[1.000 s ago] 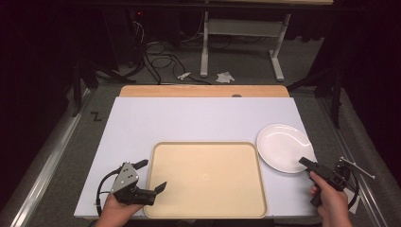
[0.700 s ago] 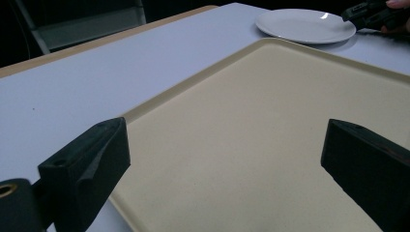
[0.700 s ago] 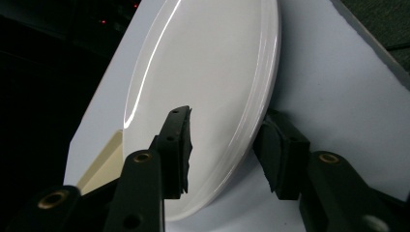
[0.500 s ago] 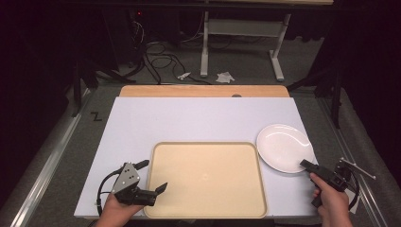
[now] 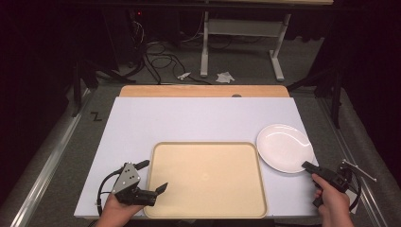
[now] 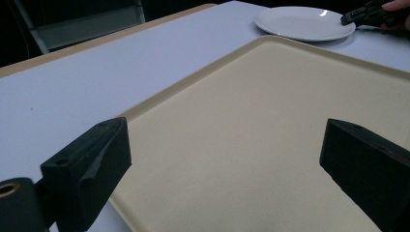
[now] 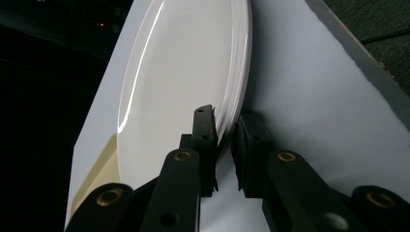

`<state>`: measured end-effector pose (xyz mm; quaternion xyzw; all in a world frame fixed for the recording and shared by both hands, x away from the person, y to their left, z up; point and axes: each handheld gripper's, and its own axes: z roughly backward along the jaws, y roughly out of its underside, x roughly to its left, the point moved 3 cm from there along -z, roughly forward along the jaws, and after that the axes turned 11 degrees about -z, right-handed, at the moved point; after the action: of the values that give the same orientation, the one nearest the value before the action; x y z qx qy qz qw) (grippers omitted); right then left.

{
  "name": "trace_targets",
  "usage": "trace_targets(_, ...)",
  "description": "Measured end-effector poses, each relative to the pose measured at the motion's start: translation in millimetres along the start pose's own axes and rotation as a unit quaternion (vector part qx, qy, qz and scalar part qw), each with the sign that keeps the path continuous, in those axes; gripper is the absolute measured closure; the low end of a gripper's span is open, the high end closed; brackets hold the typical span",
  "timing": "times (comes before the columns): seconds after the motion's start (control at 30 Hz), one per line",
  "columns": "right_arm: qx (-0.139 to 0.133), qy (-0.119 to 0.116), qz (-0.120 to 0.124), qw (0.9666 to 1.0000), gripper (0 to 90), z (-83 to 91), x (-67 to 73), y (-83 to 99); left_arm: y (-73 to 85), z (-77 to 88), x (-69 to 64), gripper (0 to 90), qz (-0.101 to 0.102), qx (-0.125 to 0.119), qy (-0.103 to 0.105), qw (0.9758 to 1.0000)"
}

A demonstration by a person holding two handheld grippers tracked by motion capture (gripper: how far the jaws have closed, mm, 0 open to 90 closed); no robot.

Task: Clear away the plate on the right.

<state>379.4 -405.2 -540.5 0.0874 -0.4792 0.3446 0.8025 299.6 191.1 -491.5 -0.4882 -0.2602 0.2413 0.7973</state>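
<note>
A white plate (image 5: 283, 146) lies flat on the white table at the right, just past the far right corner of a bare beige tray (image 5: 205, 177). My right gripper (image 5: 307, 166) reaches in from the near right; its jaws have just been closing and now pinch the plate's (image 7: 183, 63) near rim between the pads (image 7: 205, 130). My left gripper (image 5: 153, 176) rests at the tray's near left corner, open, with nothing between its jaws but the tray's (image 6: 266, 121) surface. The left gripper view also has the plate (image 6: 302, 21) and the right gripper (image 6: 360, 17) far off.
The white tabletop (image 5: 189, 118) stretches bare beyond the tray, ending in a wooden strip (image 5: 203, 91) at the back. The table's right edge runs close to the plate. Cables (image 5: 156, 49) and desk legs (image 5: 274, 61) stand on the dark floor behind.
The right gripper's jaws have closed onto the plate's near rim, with that hand shifting only slightly. The left gripper, tray and plate have stayed put.
</note>
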Motion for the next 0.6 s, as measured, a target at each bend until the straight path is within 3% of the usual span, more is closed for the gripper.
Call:
trace_targets(0.17, -0.004, 0.0, -0.004, 1.0, 83.4, 1.2, 1.8, -0.2, 0.1, -0.2, 0.0, 5.0, 0.0, 0.0, 0.0, 1.0)
trace_targets(0.27, -0.011, -0.012, -0.008, 0.9998, 86.1, 5.1, 3.5, -1.4, 0.2, 0.0, 0.3, 5.0, 0.0, 0.0, -0.001, 1.0)
trace_targets(0.43, -0.023, -0.028, 0.003, 0.9993, 88.7, 9.6, 8.3, -1.8, 0.1, -0.1, 0.2, 5.1, 0.0, -0.001, -0.001, 1.0)
trace_targets(0.6, -0.024, -0.026, 0.006, 0.9993, 88.9, 10.8, 12.7, -1.1, 0.0, 0.1, 0.3, 5.1, 0.001, -0.002, -0.001, 1.0)
